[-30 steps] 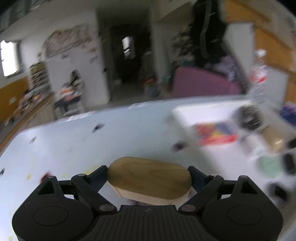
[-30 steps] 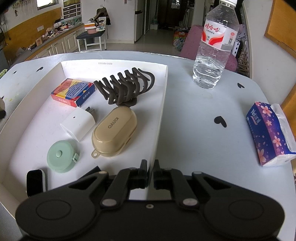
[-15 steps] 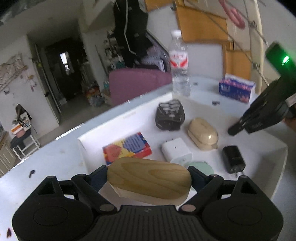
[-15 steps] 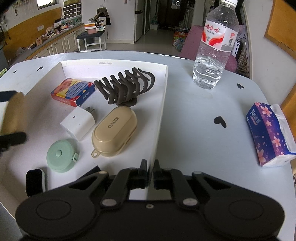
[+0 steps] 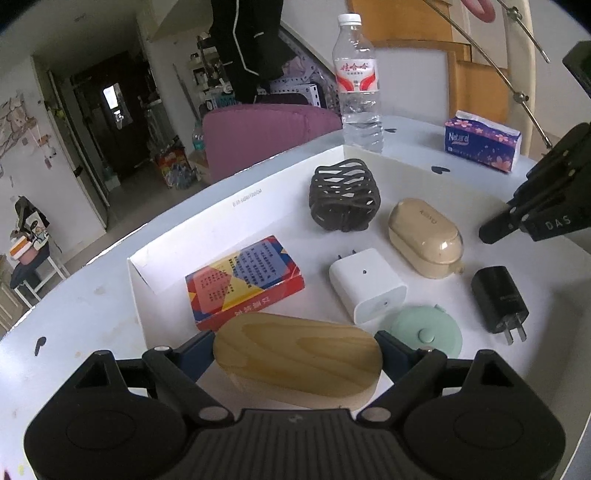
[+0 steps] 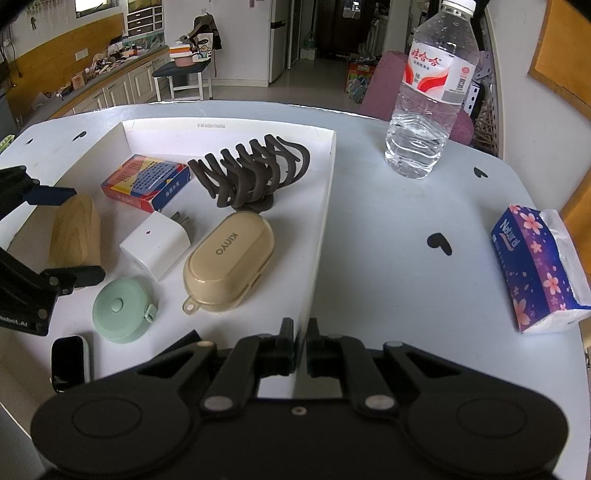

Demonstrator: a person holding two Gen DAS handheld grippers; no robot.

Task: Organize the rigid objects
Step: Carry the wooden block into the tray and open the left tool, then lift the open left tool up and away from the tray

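While the left gripper (image 5: pixel 297 354) is squeezing the wooden block (image 5: pixel 297 360) over the white tray (image 6: pixel 327 206), the block is risking bumping the card box (image 5: pixel 245 280) at 12 o'clock. The right gripper (image 6: pixel 297 341) is pinching the tray's edge.

Both views sharp, no motion blur. Soft daylight, even on the white table (image 6: pixel 388 236); shadows faint. Left wrist view dimmer, its room background dark. Window (image 6: pixel 94 5) blown out top left. Strong fisheye curvature, black vignette at corners
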